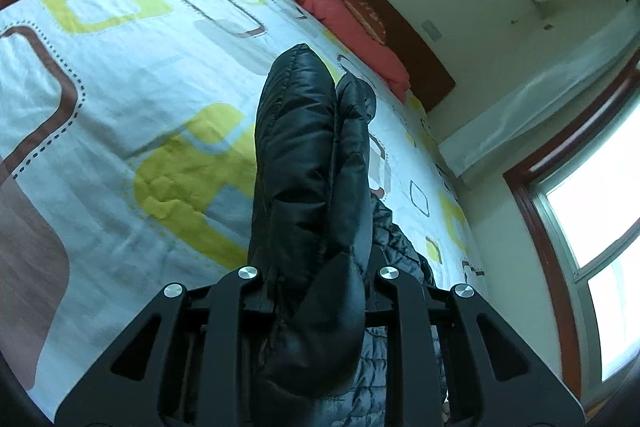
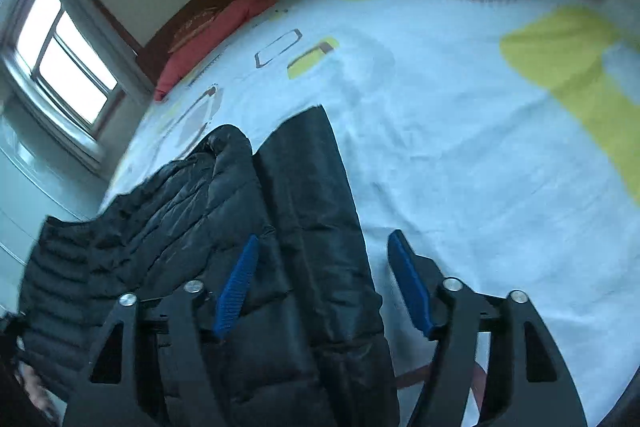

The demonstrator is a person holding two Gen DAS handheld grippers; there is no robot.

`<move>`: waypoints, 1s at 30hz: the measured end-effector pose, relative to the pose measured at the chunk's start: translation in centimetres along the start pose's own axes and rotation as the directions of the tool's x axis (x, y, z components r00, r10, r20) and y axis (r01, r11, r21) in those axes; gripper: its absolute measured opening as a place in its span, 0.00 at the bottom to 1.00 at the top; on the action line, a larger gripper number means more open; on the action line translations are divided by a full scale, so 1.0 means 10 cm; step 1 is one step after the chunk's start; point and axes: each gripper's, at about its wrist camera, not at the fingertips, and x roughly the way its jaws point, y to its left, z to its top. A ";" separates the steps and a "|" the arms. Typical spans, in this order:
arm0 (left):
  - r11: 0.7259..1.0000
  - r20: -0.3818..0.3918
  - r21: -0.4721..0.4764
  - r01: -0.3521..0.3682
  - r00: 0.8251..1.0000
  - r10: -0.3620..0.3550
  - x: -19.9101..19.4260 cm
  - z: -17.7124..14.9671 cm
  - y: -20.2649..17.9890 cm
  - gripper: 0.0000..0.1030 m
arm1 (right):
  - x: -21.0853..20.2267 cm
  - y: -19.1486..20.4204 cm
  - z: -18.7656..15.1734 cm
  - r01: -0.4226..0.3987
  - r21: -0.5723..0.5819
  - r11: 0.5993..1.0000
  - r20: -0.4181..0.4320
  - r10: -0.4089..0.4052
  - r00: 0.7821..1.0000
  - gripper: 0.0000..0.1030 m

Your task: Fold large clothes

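While one black jacket [image 2: 304,227] lies on the bed [image 2: 460,147], the left claw [image 1: 316,267] pinches its sleeve [image 1: 304,147]; the right claw [image 2: 324,267] gapes wide, holding nothing.

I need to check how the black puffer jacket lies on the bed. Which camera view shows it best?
The right wrist view: the black puffer jacket spreads across the bedspread, quilting and edge visible. The left wrist view shows only one bulging part, clamped in the left gripper.
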 end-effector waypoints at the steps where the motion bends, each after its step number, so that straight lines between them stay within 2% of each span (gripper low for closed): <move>1: 1.000 -0.001 0.005 0.001 1.000 -0.001 0.00 -0.02 -0.03 0.22 | 0.03 -0.03 -0.01 -0.029 0.011 1.000 -0.013 0.029 0.999 0.66; 3: 1.000 -0.003 0.023 0.002 1.000 -0.002 0.01 -0.04 -0.11 0.22 | 0.10 -0.09 -0.03 -0.090 0.024 0.996 -0.031 0.090 0.995 0.65; 4: 0.999 -0.004 0.036 0.002 1.000 -0.001 0.02 -0.06 -0.17 0.22 | 0.12 -0.09 -0.04 -0.088 0.016 0.996 -0.031 0.088 0.996 0.56; 7: 0.998 -0.006 0.059 0.004 1.000 -0.004 0.06 -0.13 -0.30 0.22 | 0.12 -0.11 -0.10 -0.100 0.029 0.995 -0.025 0.101 0.995 0.43; 10: 0.995 -0.010 0.095 0.001 1.000 0.000 0.12 -0.21 -0.46 0.22 | 0.14 -0.14 -0.11 -0.111 0.044 0.993 -0.016 0.112 0.994 0.38; 22: 0.971 -0.076 0.240 0.009 0.997 0.009 0.50 -0.65 -1.06 0.22 | 0.09 -0.17 -0.30 -0.122 0.051 0.991 0.008 0.121 0.993 0.33; 30: 0.959 -0.130 0.283 0.023 0.991 0.014 0.85 -0.90 -1.38 0.21 | 0.06 -0.15 -0.36 -0.123 0.053 0.991 0.014 0.123 0.992 0.31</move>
